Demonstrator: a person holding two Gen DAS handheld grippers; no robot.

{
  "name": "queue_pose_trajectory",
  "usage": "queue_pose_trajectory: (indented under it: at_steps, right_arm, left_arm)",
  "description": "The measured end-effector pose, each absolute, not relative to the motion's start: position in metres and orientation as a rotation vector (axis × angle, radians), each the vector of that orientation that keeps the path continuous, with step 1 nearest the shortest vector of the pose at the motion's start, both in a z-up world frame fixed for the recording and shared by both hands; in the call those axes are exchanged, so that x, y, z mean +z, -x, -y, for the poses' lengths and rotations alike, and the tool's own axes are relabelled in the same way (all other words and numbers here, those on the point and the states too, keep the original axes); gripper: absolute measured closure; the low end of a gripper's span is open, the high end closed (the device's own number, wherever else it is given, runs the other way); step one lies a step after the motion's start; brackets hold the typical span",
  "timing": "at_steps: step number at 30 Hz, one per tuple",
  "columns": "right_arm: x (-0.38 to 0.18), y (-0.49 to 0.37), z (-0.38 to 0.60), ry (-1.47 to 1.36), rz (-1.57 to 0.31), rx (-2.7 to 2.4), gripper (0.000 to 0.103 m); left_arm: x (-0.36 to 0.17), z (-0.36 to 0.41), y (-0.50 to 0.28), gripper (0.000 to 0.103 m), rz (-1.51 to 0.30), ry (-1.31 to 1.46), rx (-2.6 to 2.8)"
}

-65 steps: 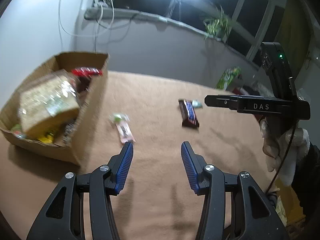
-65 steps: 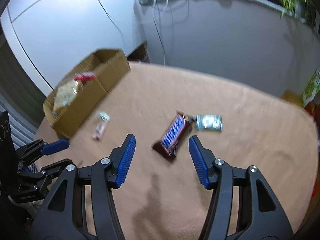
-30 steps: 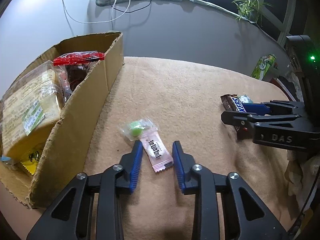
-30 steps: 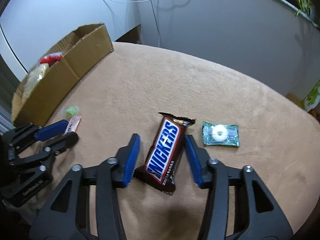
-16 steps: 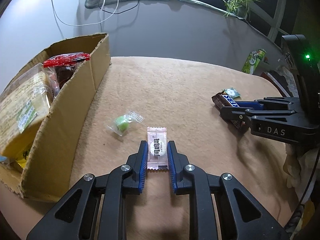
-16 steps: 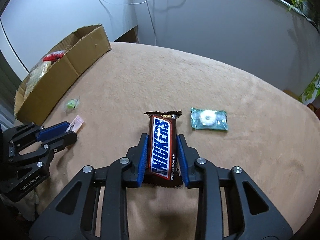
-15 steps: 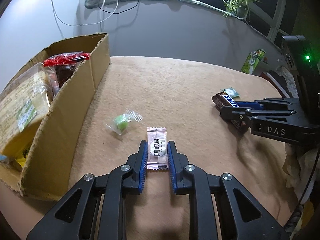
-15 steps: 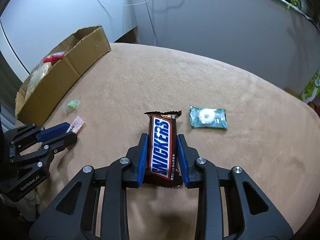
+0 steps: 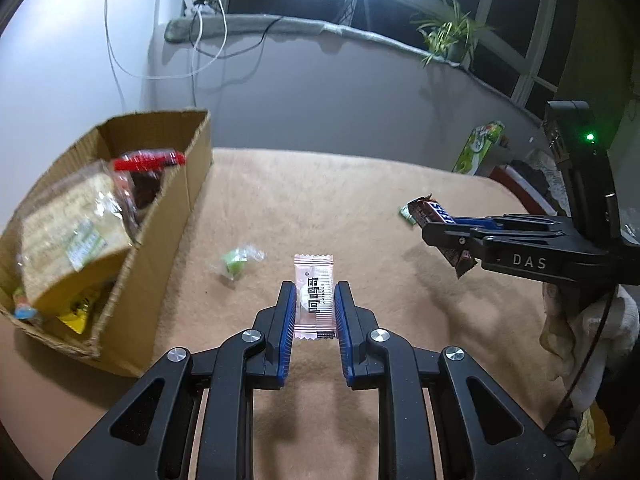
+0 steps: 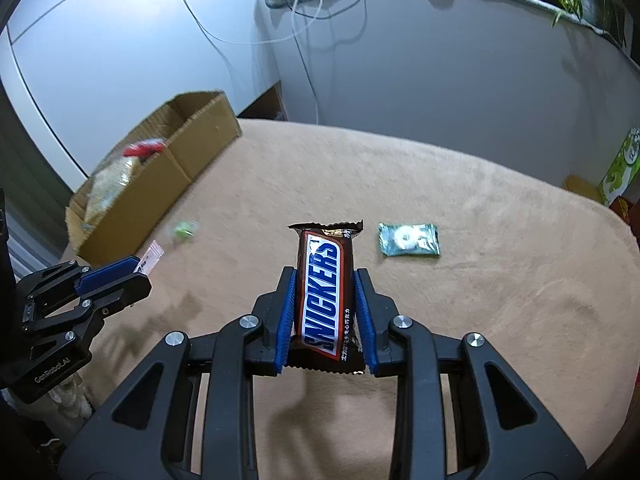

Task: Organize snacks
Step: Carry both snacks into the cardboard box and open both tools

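Observation:
My left gripper (image 9: 314,292) is shut on a pink sachet (image 9: 314,296), which hangs just above the tan cloth. In the right wrist view my right gripper (image 10: 325,280) is shut on a brown Snickers bar (image 10: 326,288), also lifted off the cloth. An open cardboard box (image 9: 176,216) stands at the left with a bread bag (image 9: 72,224) and a red-topped packet (image 9: 150,160) inside. A small green candy (image 9: 236,262) lies on the cloth between the box and the pink sachet. A teal wrapped sweet (image 10: 409,239) lies to the right of the Snickers bar.
The tan cloth (image 10: 500,300) covers a rounded table whose far edge meets a grey wall. A green carton (image 9: 478,148) stands at the far right edge. White cables hang down the wall behind the box. A gloved hand (image 9: 580,328) carries the right gripper.
Both grippers have risen from the cloth with their snacks. The box looks farther away and more of the wall and window shows.

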State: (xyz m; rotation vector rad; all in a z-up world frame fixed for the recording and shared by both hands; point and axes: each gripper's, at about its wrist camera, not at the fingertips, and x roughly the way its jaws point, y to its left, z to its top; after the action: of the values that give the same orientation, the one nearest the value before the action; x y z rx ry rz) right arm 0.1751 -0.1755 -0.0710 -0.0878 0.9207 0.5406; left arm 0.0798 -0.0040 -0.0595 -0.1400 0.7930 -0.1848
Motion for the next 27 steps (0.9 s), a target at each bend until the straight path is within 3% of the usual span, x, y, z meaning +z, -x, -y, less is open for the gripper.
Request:
queue_pose_trajectory:
  at_steps: [15,27]
  right_arm:
    - [0.017,-0.173,0.108,0.135,-0.784,0.616,0.074]
    - [0.029,-0.192,0.012,0.179,-0.802,0.677,0.074]
  left_arm:
    - [-0.004,-0.080,-0.066,0.085,-0.656,0.203,-0.113]
    - [-0.002,-0.155,-0.077,0.085,-0.617,0.267,-0.019]
